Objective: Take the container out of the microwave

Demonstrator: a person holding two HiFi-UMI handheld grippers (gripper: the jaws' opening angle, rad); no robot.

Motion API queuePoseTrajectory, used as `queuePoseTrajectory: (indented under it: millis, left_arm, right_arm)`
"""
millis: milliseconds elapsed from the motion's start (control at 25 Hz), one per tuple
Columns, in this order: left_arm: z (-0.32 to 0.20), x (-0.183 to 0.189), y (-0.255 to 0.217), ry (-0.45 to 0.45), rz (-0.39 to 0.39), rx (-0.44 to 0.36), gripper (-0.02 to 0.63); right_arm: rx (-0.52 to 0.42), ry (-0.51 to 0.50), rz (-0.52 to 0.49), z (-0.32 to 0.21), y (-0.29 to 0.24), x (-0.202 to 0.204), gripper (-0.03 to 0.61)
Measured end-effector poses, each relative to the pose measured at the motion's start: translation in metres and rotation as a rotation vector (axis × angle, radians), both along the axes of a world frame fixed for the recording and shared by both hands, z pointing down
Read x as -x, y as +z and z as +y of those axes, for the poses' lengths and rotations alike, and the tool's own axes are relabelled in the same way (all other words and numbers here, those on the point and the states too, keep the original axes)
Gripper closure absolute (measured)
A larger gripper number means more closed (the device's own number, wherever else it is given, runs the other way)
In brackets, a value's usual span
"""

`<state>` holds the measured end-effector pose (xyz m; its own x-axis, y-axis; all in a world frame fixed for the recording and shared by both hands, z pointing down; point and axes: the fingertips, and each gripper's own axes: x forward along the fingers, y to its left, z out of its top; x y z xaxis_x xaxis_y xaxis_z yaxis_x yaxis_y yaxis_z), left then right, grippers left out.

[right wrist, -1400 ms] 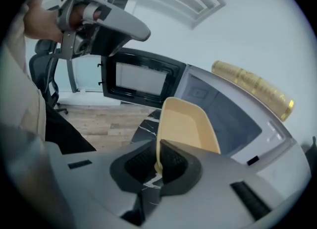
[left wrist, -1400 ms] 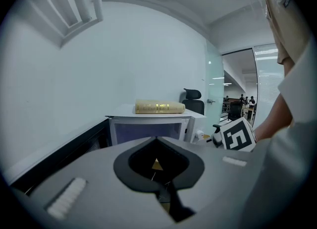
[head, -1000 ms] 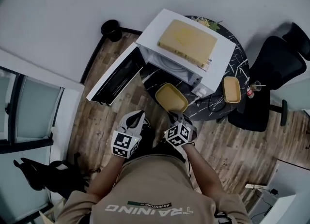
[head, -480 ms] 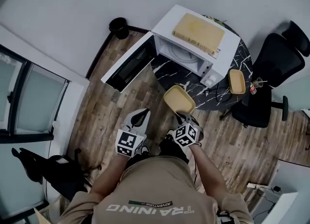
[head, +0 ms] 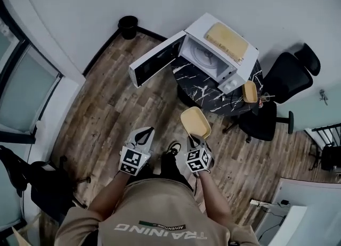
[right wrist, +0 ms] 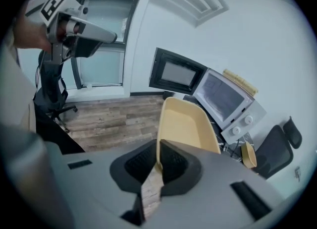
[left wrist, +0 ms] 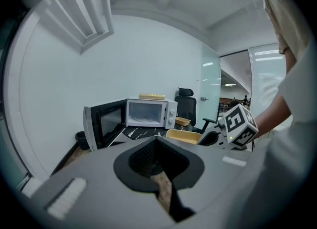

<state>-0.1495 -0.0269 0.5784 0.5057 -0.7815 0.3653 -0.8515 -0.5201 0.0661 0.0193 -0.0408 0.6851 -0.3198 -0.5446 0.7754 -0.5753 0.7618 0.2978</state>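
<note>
The right gripper (right wrist: 157,162) pinches only the thin rim of the yellow container (right wrist: 185,124), which hangs over the wooden floor (head: 106,106) well apart from the open microwave (head: 213,61), so it may tilt and slip out, while the left gripper (left wrist: 159,166), seemingly closed on nothing, gives no support.
</note>
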Motion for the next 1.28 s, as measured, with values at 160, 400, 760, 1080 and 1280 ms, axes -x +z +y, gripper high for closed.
queuePoseTrajectory:
  millis: [160,400,760,1080,1280]
  left_arm:
    - [0.021,0.004,0.013,0.024,0.038,0.015,0.612]
    - [0.052,-0.009,0.01,0.038,0.073,-0.01,0.612]
    - [0.083,-0.03,0.011,0.032,0.046,-0.037,0.612]
    - [0.171,-0.099,-0.024,0.006,0.023,-0.065,0.612]
    - [0.237,-0.124,-0.033,0.001,-0.02,-0.063,0.612]
  right_arm:
    - [0.008,0.07,0.0,0.037,-0.006,-0.004,0.568]
    - [0.025,0.141,-0.024,0.085,-0.011,-0.024,0.568]
    - [-0.019,0.125,-0.033,0.131,-0.011,-0.046,0.568]
    - [-0.043,-0.002,-0.104,0.204,-0.036,-0.081,0.568]
    - [-0.049,-0.059,-0.152,0.245,-0.039,-0.093,0.568]
